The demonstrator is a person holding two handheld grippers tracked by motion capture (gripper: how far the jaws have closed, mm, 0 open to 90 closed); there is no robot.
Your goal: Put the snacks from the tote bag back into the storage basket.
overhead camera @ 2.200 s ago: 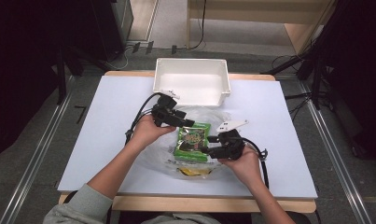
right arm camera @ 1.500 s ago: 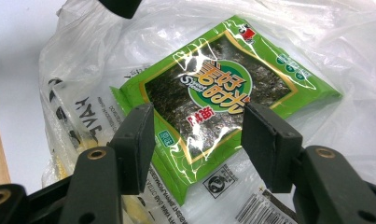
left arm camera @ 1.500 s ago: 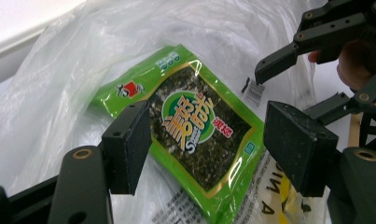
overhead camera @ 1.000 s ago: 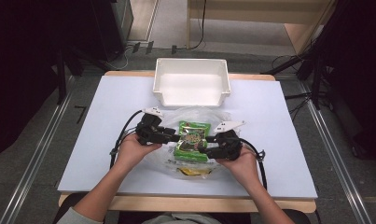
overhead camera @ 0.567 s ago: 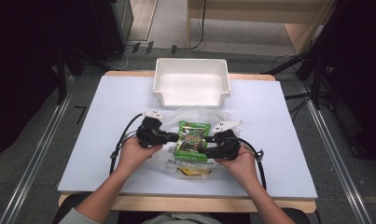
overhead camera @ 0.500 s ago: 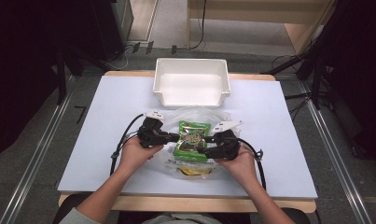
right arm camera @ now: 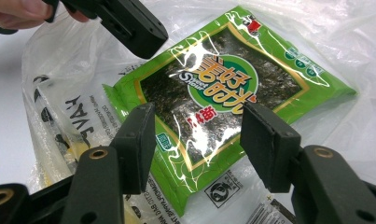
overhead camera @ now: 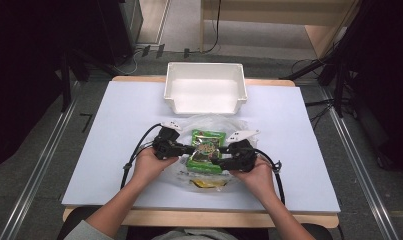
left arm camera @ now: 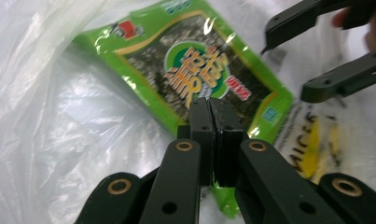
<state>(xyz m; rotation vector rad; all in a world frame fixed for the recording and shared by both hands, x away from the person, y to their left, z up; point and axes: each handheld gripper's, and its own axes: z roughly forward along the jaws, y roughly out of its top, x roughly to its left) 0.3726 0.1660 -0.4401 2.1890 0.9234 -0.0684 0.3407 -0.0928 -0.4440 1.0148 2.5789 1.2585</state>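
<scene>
A green seaweed packet lies in a crumpled clear plastic bag mid-table, on top of a yellow-printed packet. My left gripper is at the green packet's left edge. In the left gripper view its jaws are pressed together at the green packet, apparently pinching bag film. From the right, my right gripper stands open. In the right gripper view its jaws sit on either side of the green packet's near corner without touching it.
An empty white bin stands at the table's far edge, just beyond the bag. The person's hands and the grippers' black cables lie near the front edge. Bare white tabletop stretches to both sides.
Over two seconds my left gripper came down and towards the person, to the green packet's left edge. In the last second both grippers have hardly moved.
</scene>
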